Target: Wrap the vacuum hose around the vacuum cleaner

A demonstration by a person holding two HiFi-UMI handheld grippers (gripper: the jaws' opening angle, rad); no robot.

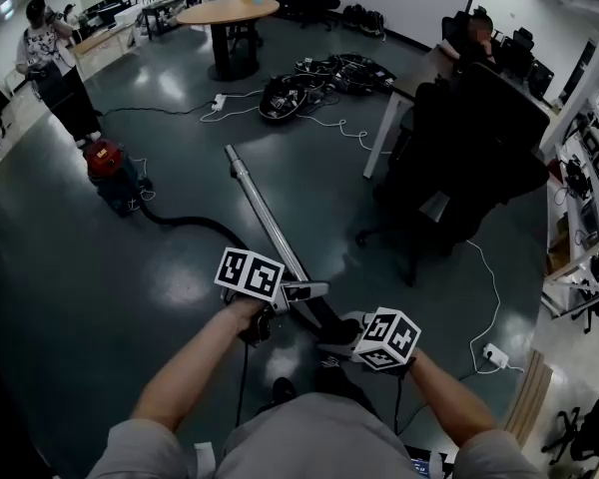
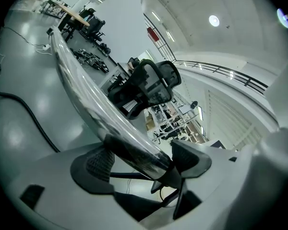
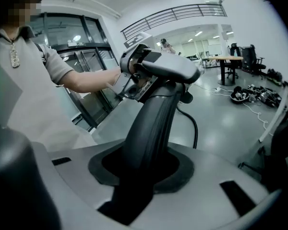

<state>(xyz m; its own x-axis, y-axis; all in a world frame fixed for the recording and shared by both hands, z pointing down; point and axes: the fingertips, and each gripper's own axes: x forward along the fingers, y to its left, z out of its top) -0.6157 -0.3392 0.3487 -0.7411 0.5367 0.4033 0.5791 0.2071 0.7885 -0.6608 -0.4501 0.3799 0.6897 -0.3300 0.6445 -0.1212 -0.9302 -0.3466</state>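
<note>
On the floor ahead, the floppy-looking hose [image 1: 193, 222] runs from vacuum cleaner [image 1: 107, 166] to stiff wand [image 1: 265, 218], our left fingers [image 2: 97, 166] spread open around it, right fingers [image 3: 183, 170] clamped on its handle [image 3: 153, 119]; we'd take the hose mid-length.

The vacuum cleaner [image 1: 108, 163] has a red top over a dark blue body. Its hose [image 1: 185, 223] is black, the wand [image 1: 263, 213] shiny silver, the handle [image 3: 151, 123] black. The left gripper [image 1: 314, 290] and right gripper [image 1: 337, 339] carry white cubes [image 1: 250, 273] with black square markers. The floor [image 1: 100, 297] is glossy dark grey.
</note>
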